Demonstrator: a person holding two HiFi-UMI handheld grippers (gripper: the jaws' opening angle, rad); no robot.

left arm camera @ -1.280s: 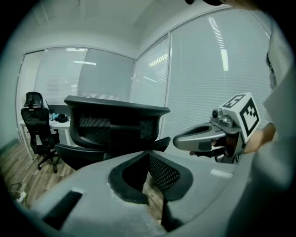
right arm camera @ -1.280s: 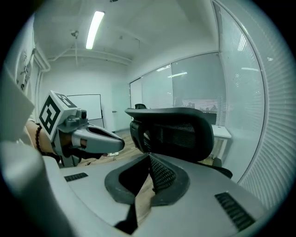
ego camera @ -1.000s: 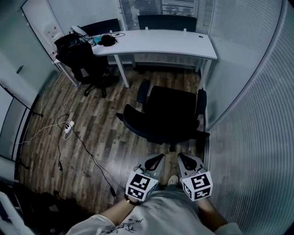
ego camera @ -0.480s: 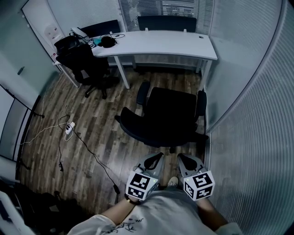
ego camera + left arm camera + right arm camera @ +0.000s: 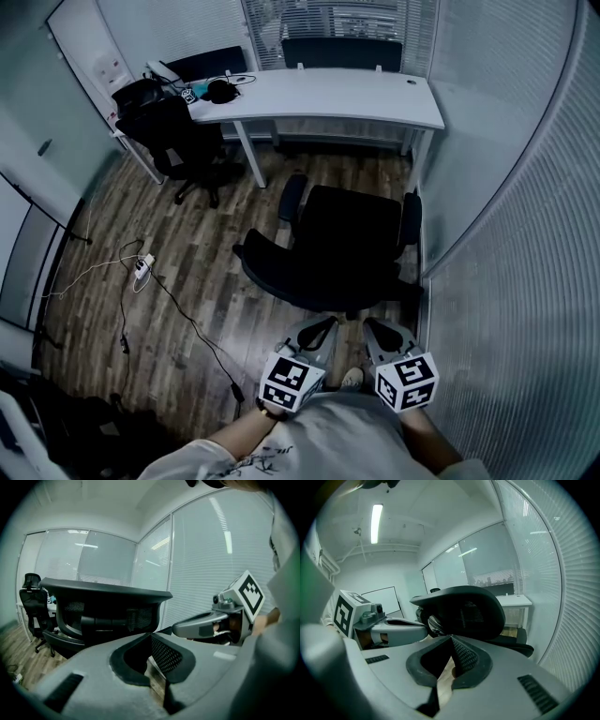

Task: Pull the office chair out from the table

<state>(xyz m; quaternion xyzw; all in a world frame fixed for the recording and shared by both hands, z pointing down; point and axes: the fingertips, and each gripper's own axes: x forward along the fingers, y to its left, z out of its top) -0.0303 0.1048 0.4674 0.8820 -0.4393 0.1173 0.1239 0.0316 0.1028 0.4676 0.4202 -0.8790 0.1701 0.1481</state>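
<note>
Wood flooring (image 5: 187,244) carries the black office chair (image 5: 342,248), clear of the white table (image 5: 328,94). Left gripper (image 5: 322,326) and right gripper (image 5: 373,325) hover behind it, both closed and empty.

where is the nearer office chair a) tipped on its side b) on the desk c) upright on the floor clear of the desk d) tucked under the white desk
c: the office chair stands upright on the wood floor, apart from the white desk.
</note>
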